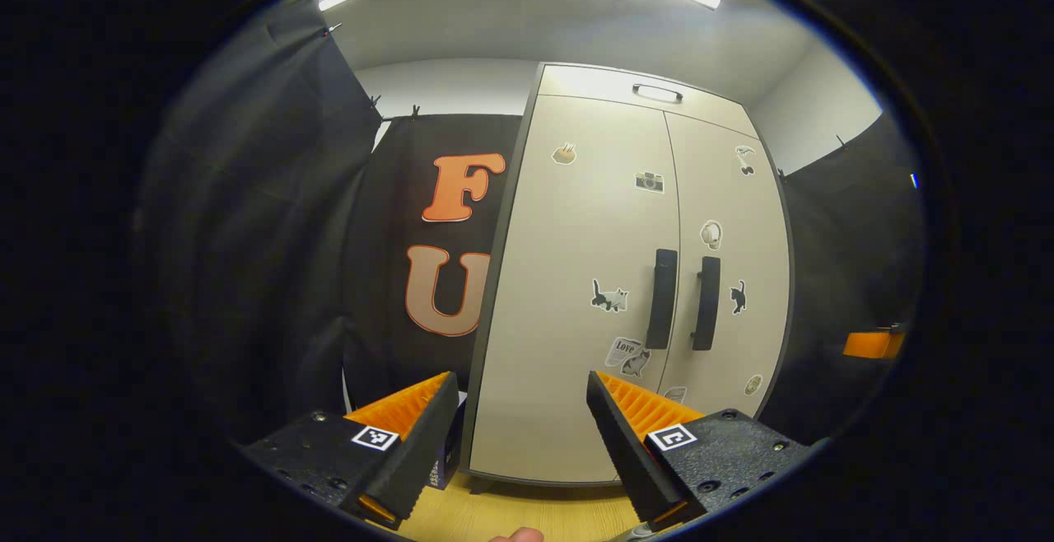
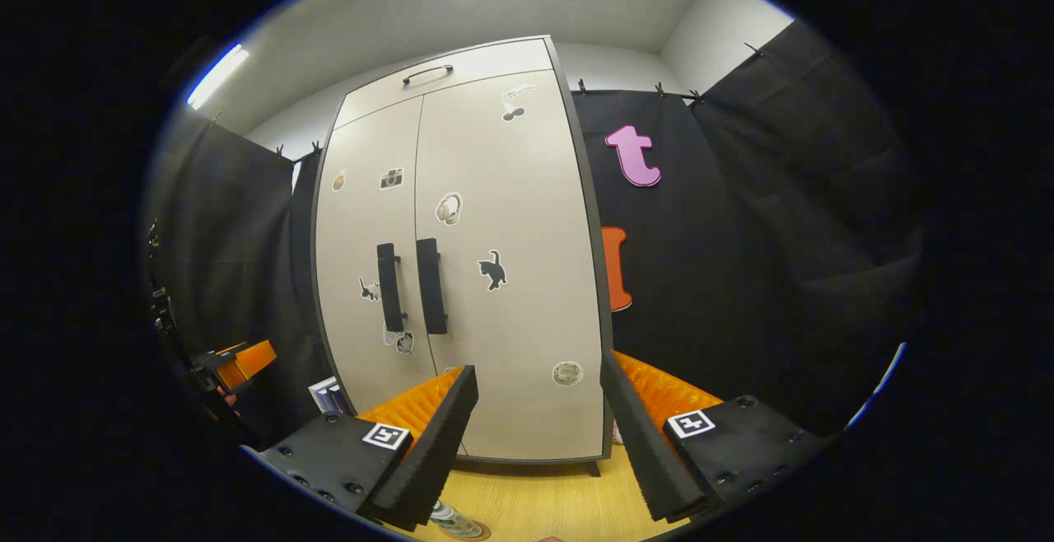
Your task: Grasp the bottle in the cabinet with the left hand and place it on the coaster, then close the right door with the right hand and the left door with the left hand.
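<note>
The cream cabinet (image 1: 576,295) stands on the wooden table (image 1: 535,513) with both doors shut and flush. Its two black handles (image 1: 661,298) meet at the middle seam. My left gripper (image 1: 520,394) is open in front of the left door, a short way off, with nothing between its fingers. My right gripper (image 2: 539,377) is also open and empty, facing the right door (image 2: 510,278). At the bottom edge of the right gripper view the top of a green-and-white bottle (image 2: 451,520) pokes out on a brownish round coaster, partly behind my finger.
A dark blue box (image 1: 449,460) sits on the table by the cabinet's left foot. Black cloth walls close in on both sides. The other gripper appears far off at the side in each view (image 1: 873,344) (image 2: 239,365). A fingertip (image 1: 515,535) peeks in below.
</note>
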### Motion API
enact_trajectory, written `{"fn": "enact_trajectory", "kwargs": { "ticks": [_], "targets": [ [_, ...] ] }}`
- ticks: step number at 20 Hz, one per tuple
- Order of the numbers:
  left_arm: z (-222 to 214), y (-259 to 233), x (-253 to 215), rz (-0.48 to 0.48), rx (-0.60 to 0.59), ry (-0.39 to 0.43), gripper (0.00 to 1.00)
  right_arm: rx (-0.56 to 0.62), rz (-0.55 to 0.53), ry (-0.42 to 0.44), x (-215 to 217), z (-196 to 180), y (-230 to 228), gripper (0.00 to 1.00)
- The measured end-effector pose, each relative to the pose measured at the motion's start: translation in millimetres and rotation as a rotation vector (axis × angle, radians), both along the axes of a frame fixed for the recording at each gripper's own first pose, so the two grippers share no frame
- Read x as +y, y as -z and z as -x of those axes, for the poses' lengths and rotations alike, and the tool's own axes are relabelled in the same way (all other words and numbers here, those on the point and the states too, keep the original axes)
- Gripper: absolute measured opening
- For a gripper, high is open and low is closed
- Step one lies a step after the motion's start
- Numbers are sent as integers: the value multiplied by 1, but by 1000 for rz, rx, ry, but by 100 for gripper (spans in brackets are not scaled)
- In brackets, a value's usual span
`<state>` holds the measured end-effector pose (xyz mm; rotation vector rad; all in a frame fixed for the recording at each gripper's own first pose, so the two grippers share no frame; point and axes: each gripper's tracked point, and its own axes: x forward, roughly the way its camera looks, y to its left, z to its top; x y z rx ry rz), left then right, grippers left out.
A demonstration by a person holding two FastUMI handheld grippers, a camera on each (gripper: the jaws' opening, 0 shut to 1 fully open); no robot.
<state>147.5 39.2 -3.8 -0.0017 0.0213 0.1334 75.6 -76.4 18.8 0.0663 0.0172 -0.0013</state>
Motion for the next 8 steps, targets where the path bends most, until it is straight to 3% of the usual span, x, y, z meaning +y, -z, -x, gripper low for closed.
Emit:
{"fn": "enact_trajectory", "kwargs": {
  "ticks": [8],
  "targets": [
    [2,0,0,-1,0,1,95,-4,-3,5,-2,4,0,98]
  ]
}}
